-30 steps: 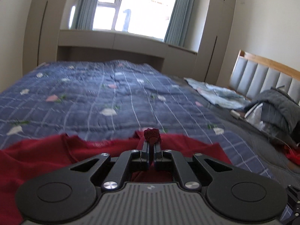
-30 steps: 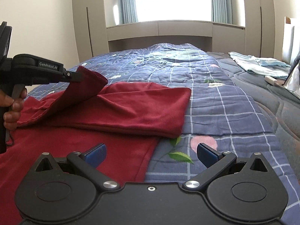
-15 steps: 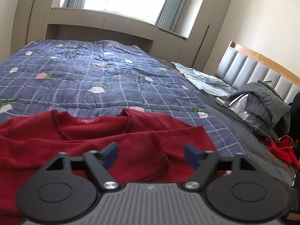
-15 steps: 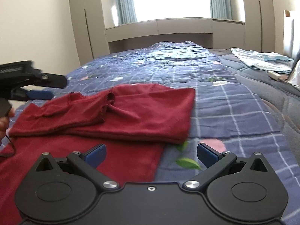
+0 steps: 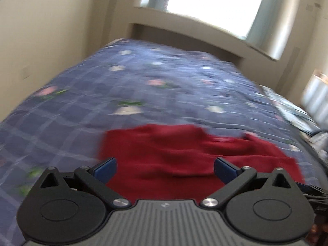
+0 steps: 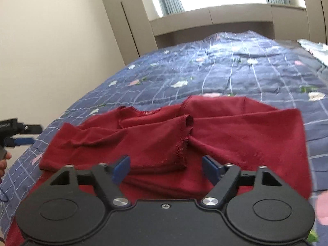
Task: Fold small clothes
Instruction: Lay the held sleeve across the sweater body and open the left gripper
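Note:
A dark red long-sleeved shirt (image 5: 184,149) (image 6: 235,135) lies flat on the blue checked quilt (image 5: 143,86) (image 6: 246,69), collar toward the window. One sleeve (image 6: 153,139) lies folded across the chest. My left gripper (image 5: 165,168) hovers over the shirt's left edge, its jaws opening wide with nothing between them; it also shows in the right wrist view as the left gripper (image 6: 18,135), held by a hand (image 6: 3,162). My right gripper (image 6: 166,169) hangs just above the folded sleeve's cuff, jaws closing, pads not pressing on cloth.
A beige wall (image 6: 51,51) runs along the bed's left side. Cabinets and a window ledge (image 6: 215,20) stand at the far end. A pale blue cloth (image 6: 313,47) lies at the far right, and a padded headboard (image 5: 315,98) stands on the right.
The left gripper let go of the sleeve cuff, opened wide and swung left. The sleeve dropped across the shirt. The right gripper moved over the shirt and its jaws narrowed.

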`<state>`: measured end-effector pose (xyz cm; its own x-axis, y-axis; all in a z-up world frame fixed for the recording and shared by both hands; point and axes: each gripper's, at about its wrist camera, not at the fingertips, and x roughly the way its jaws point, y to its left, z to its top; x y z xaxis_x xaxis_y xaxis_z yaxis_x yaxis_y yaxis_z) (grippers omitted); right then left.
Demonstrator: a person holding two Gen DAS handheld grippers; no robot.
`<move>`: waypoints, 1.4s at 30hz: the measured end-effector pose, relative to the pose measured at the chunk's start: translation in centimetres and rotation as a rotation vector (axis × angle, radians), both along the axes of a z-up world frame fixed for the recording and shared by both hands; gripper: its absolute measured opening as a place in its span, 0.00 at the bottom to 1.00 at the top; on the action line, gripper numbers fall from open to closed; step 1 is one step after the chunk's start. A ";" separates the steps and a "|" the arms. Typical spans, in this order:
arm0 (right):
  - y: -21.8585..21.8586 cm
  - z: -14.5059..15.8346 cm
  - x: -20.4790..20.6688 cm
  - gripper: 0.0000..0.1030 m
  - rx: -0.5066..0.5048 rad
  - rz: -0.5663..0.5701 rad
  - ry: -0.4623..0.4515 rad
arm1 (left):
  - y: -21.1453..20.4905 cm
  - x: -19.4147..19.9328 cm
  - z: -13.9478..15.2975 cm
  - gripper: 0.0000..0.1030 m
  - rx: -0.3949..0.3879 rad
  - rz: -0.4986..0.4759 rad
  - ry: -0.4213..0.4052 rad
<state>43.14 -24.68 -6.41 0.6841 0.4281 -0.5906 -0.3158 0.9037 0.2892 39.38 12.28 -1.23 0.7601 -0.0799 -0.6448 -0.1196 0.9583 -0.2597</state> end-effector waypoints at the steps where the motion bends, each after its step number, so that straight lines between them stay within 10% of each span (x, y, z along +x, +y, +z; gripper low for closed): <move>1: 0.1 -0.3 0.3 0.69 0.003 -0.010 0.010 | 1.5 -0.1 -0.5 1.00 -0.011 0.032 0.009; 7: 0.4 -0.7 1.7 0.35 0.025 -0.095 0.023 | 8.9 1.0 -4.0 0.99 -0.189 0.144 0.057; 9: 0.5 -0.6 1.9 0.09 0.024 -0.102 0.021 | 9.8 1.7 -4.9 0.99 -0.242 0.159 0.061; 17: -0.8 1.0 -0.5 0.03 -0.044 -0.182 -0.088 | 8.3 3.0 -4.9 0.99 -0.201 0.110 0.014; 24: -1.1 -0.9 -1.0 0.14 -0.067 -0.193 -0.045 | 7.4 4.7 -6.0 0.99 -0.165 0.096 0.041; 29: 0.1 -0.4 -1.0 0.60 -0.177 -0.194 -0.135 | 7.1 5.8 -6.8 0.95 -0.074 0.136 0.035; 35: 1.6 -1.6 0.4 0.66 -0.329 -0.168 -0.157 | 6.0 6.6 -7.8 0.93 0.095 0.142 0.055; 42: 1.0 -2.2 0.8 0.76 -0.307 -0.195 -0.140 | 6.8 3.5 -6.4 0.98 0.009 0.154 0.021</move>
